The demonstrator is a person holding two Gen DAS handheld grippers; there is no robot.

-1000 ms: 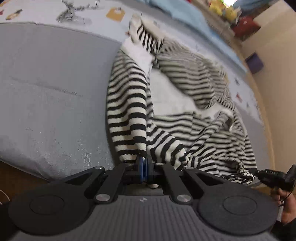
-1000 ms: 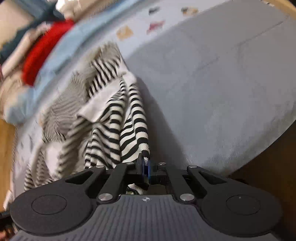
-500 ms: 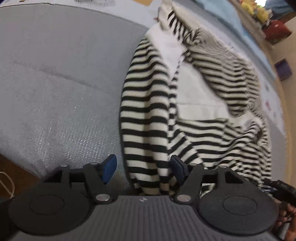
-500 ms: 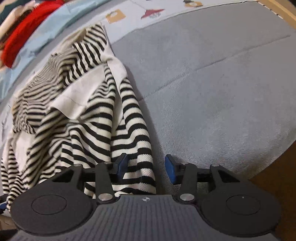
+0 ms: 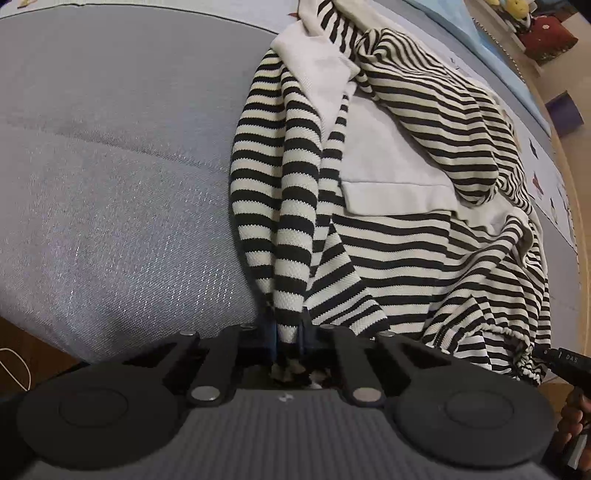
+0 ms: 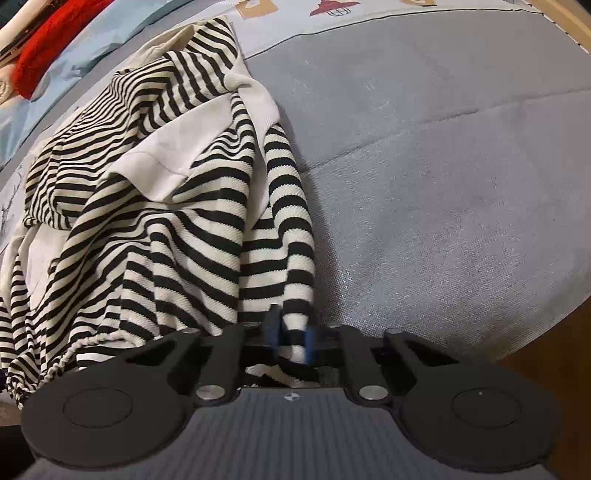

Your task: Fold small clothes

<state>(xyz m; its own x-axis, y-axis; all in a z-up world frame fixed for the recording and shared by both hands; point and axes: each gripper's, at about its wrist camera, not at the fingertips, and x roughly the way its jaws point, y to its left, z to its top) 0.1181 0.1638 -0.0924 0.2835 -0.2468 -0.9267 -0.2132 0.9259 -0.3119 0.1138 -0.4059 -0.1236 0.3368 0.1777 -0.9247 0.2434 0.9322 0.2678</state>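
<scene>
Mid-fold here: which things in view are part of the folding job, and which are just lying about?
In the job:
- striped garment
- left gripper, closing on a striped sleeve
- right gripper, closing on a striped sleeve
- grey mat under it

Lying about:
- red cloth
- printed blue sheet
- yellow toys

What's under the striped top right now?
The striped top lies on a grey mat, bare beside it. Both tongs, left and right, are closing on its striped cloth. Whatever sits beneath the garment itself is covered.
</scene>
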